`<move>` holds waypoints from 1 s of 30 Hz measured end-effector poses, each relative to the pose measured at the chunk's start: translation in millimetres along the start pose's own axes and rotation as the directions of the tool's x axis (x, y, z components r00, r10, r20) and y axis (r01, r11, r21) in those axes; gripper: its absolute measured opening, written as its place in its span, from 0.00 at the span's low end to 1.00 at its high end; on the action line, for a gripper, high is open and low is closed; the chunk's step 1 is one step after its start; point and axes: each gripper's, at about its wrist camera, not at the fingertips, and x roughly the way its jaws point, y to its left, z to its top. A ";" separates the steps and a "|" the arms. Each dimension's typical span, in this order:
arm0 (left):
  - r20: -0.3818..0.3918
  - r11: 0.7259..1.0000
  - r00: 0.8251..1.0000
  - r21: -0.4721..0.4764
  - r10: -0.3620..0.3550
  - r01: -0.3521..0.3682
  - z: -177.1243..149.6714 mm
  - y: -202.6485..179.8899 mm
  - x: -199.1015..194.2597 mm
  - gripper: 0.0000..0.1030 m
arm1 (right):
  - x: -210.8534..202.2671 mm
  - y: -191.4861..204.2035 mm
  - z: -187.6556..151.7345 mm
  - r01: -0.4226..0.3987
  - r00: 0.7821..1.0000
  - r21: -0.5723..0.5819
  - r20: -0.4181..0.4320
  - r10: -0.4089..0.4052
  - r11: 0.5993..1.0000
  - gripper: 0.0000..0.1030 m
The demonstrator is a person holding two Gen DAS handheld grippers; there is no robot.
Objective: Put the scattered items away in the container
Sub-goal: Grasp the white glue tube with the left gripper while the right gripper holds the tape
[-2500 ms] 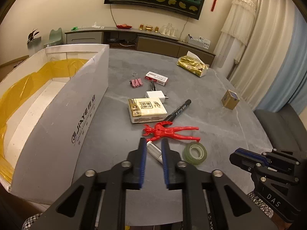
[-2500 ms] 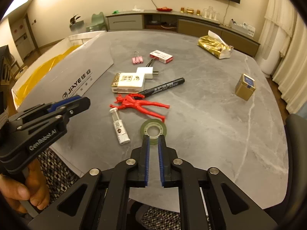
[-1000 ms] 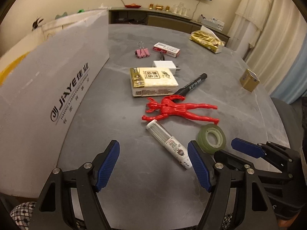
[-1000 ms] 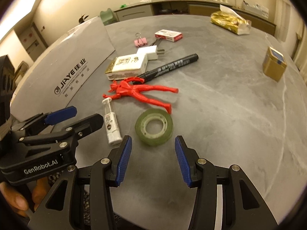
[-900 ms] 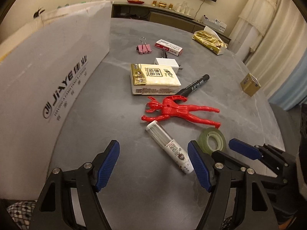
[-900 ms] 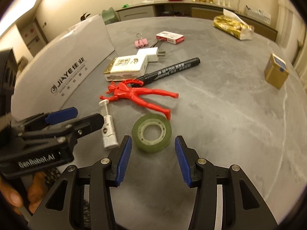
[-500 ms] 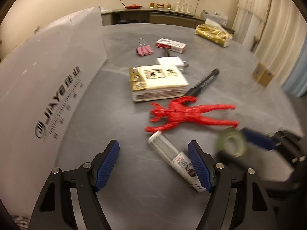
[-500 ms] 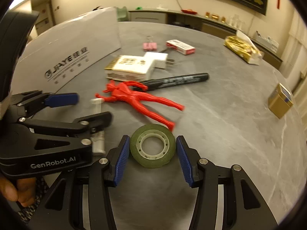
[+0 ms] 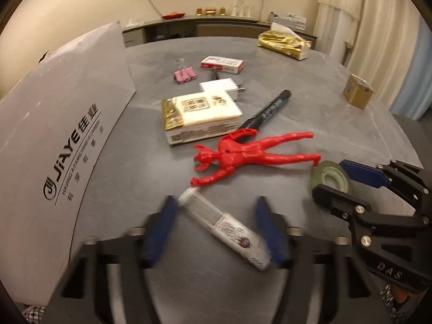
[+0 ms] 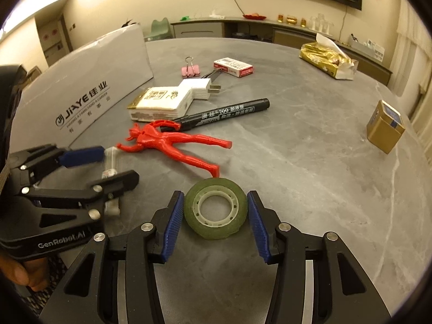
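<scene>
A white glue tube (image 9: 224, 225) lies on the grey table between the blurred blue pads of my left gripper (image 9: 214, 210), which is open and straddles it. The right gripper (image 10: 216, 213) is open too, with a green tape roll (image 10: 216, 210) flat between its pads and a small gap on each side. In the left wrist view, the tape roll (image 9: 328, 178) sits between the right gripper's fingers (image 9: 361, 172). The container, a grey cardboard box (image 9: 67, 124) with JIAYE lettering, stands at the left, its inside hidden.
Beyond the tube lie a red figure (image 9: 243, 154), a black marker (image 9: 270, 108), a tissue pack (image 9: 199, 113), a white charger (image 9: 221, 86), a pink binder clip (image 9: 185, 75) and a small red-white box (image 9: 222, 63). A gold bag (image 9: 283, 44) and gold tin (image 9: 357, 94) stand farther right.
Both grippers went from shut to open, then dropped lower and forward. The left one has come around the glue tube, the right one around the tape roll.
</scene>
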 end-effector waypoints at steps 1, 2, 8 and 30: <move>0.002 1.000 1.000 0.011 -0.007 0.007 -0.3 -2.2 -1.0 0.34 | -0.9 -2.3 -0.3 -0.006 1.000 0.014 0.002 0.006 1.000 0.49; 0.003 1.000 1.000 0.022 -0.014 0.014 -0.7 -4.3 -1.8 0.27 | -1.7 -4.7 -0.8 -0.012 1.000 0.026 0.004 0.012 1.000 0.49; -0.005 0.999 0.999 0.013 -0.039 0.039 -1.2 -4.7 -4.0 0.20 | -10.6 -19.2 -7.0 -0.047 0.999 0.105 0.027 0.044 0.993 0.48; 0.038 0.996 0.997 0.054 -0.070 0.067 -12.3 -22.2 -32.3 0.20 | -36.6 -21.3 -25.5 -0.055 0.997 0.128 0.055 0.049 0.990 0.49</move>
